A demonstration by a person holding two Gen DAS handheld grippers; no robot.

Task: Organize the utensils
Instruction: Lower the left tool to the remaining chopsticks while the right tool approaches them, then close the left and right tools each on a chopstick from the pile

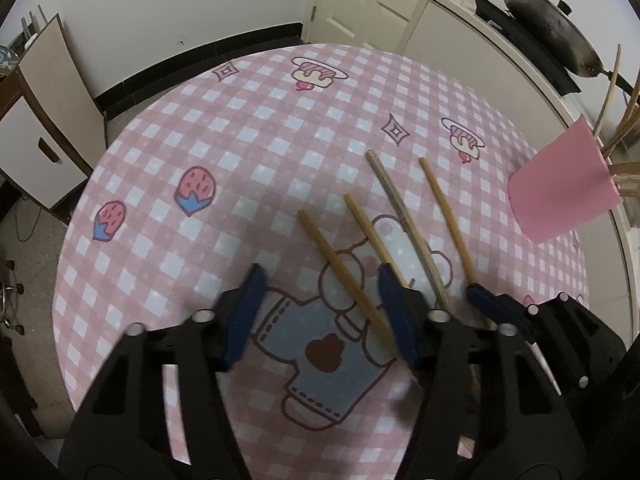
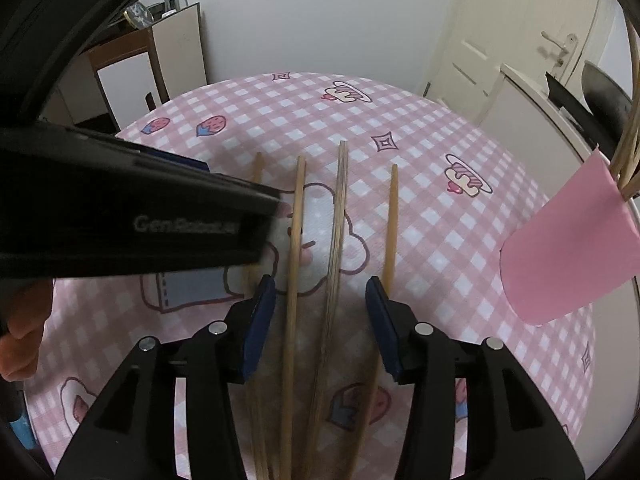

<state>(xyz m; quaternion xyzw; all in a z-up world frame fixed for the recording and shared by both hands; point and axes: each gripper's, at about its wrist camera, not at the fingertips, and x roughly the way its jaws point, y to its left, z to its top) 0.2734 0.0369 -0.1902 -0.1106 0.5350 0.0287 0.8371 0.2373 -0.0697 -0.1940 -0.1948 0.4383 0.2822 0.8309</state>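
Several wooden chopsticks (image 1: 340, 268) lie side by side on the pink checked tablecloth (image 1: 248, 128); they also show in the right wrist view (image 2: 294, 264). My left gripper (image 1: 320, 308) is open and hovers low over the leftmost chopstick. My right gripper (image 2: 320, 320) is open, with two chopsticks, one pale and one greyer (image 2: 336, 248), between its fingers. The right gripper's blue fingertip (image 1: 486, 300) shows in the left view, and the left gripper's black body (image 2: 132, 216) crosses the right view. A pink cup (image 1: 564, 188) holding more chopsticks stands at the right edge; it also shows in the right wrist view (image 2: 568, 248).
A wok (image 1: 552, 28) sits on a stove on the white counter behind the cup. A cabinet (image 1: 44, 120) stands left of the table. A white door (image 1: 364, 0) is at the back. The table edge is close beside the cup.
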